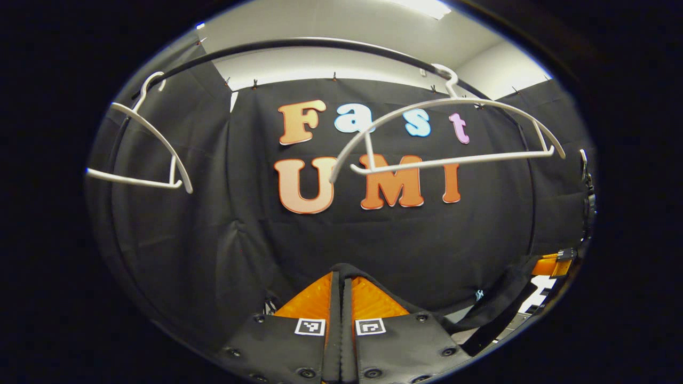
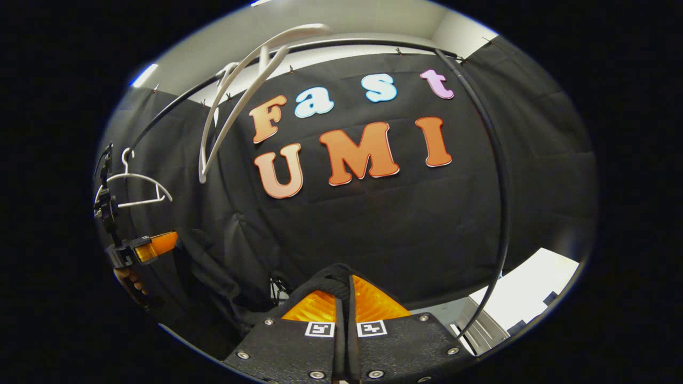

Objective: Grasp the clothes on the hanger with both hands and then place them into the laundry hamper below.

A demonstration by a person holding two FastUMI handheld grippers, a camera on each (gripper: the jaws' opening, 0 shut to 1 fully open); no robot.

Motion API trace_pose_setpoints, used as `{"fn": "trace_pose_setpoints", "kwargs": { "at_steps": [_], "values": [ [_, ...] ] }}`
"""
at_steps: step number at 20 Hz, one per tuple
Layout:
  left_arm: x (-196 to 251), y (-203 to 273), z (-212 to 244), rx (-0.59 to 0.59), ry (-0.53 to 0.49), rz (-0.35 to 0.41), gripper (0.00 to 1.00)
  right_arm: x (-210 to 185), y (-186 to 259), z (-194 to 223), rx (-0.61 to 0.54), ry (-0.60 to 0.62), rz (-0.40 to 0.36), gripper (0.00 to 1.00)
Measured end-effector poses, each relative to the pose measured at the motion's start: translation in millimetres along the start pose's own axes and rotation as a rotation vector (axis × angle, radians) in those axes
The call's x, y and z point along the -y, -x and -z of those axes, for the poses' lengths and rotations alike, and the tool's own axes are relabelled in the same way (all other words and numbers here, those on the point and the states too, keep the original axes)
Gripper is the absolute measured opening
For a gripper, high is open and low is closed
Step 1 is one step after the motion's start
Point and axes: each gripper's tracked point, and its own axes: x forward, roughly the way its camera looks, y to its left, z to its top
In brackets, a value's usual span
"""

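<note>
Clothes (image 1: 496,306), dark cloth, are hanging pinched between both tools: the left tool (image 1: 340,290) is pressing together on a fold, the right tool (image 2: 344,288) likewise. Lowering both hands evenly should be keeping the cloth from slipping; the hamper is somewhere below. Farther off, two bare white hangers (image 1: 453,133) are dangling from the black rail (image 1: 320,42).

No readable text — square coded tags on tool (image 1: 341,298) fingers, illegible.
</note>
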Motion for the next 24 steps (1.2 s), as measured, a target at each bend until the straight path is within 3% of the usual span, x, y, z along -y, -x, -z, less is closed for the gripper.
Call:
{"fn": "trace_pose_setpoints", "kwargs": {
  "at_steps": [4,10,15,19,24],
  "values": [
    [29.5,-18.0,62.9,-0.08,0.019,0.037,0.07,-31.1,-27.4,60.8,-0.062,0.041,-0.022,0.01],
    [49.3,-33.4,170.2,-0.225,0.031,0.037,0.07,-36.9,-70.4,154.8,-0.193,0.044,-0.002,0.01],
    [65.5,-45.3,263.8,-0.394,0.058,0.044,0.05,-18.2,-98.0,235.4,-0.32,0.065,0.065,0.06],
    [75.2,-44.8,328.6,-0.51,0.022,0.036,0.07,2.3,-107.6,298.1,-0.432,0.045,0.11,0.1],
    [81.7,-32.0,399.4,-0.677,0.057,0.034,0.11,28.9,-109.5,362.0,-0.581,0.053,0.186,0.15]
  ]
}}
